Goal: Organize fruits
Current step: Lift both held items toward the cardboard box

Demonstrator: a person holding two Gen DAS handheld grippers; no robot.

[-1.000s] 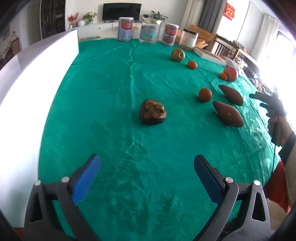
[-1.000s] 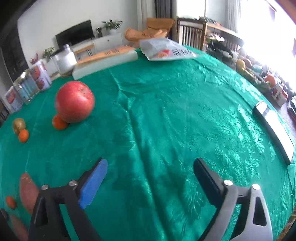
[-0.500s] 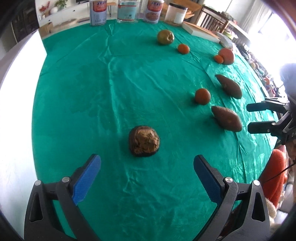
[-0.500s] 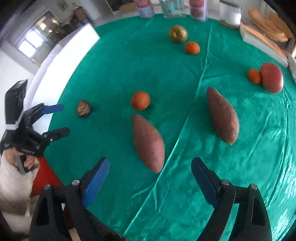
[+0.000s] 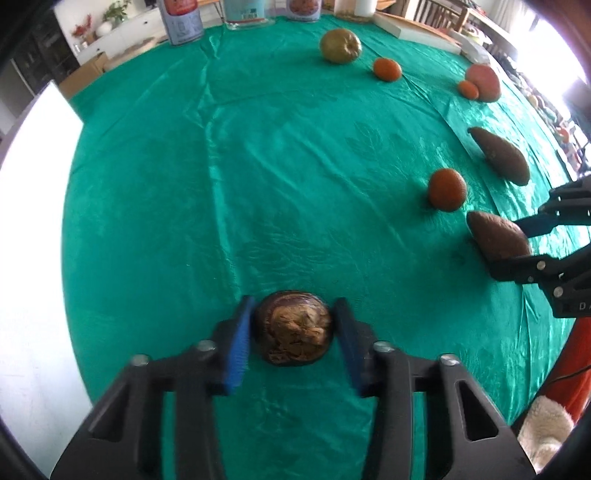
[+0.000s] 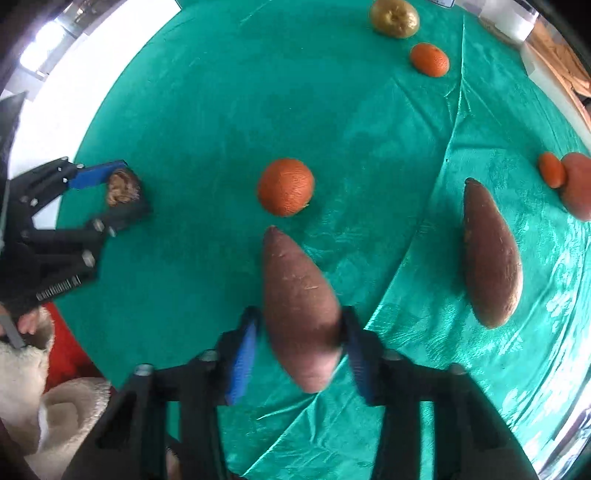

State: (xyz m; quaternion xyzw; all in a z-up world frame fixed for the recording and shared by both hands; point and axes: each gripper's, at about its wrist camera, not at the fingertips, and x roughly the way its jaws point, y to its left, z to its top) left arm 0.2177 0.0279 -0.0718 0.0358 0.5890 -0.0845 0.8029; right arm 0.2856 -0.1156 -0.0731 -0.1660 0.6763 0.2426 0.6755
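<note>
My left gripper (image 5: 293, 330) is closed around a dark brown, wrinkled round fruit (image 5: 293, 332) on the green tablecloth, pads touching both its sides; the pair also shows in the right wrist view (image 6: 122, 186). My right gripper (image 6: 299, 349) is closed around the near sweet potato (image 6: 299, 306), which lies on the cloth; it shows in the left wrist view too (image 5: 496, 240). An orange (image 6: 286, 186) sits just beyond it. A second sweet potato (image 6: 491, 254) lies to the right.
Farther back lie a yellow-green fruit (image 5: 340, 46), a small orange (image 5: 387, 69), and a red apple (image 5: 484, 82) with a small orange (image 5: 468, 89) beside it. Cans and jars (image 5: 181, 20) stand at the far edge. A white board (image 5: 33, 155) borders the left.
Both grippers moved forward and down and closed: the left onto the brown round fruit, the right onto the near sweet potato. Both were wide open before.
</note>
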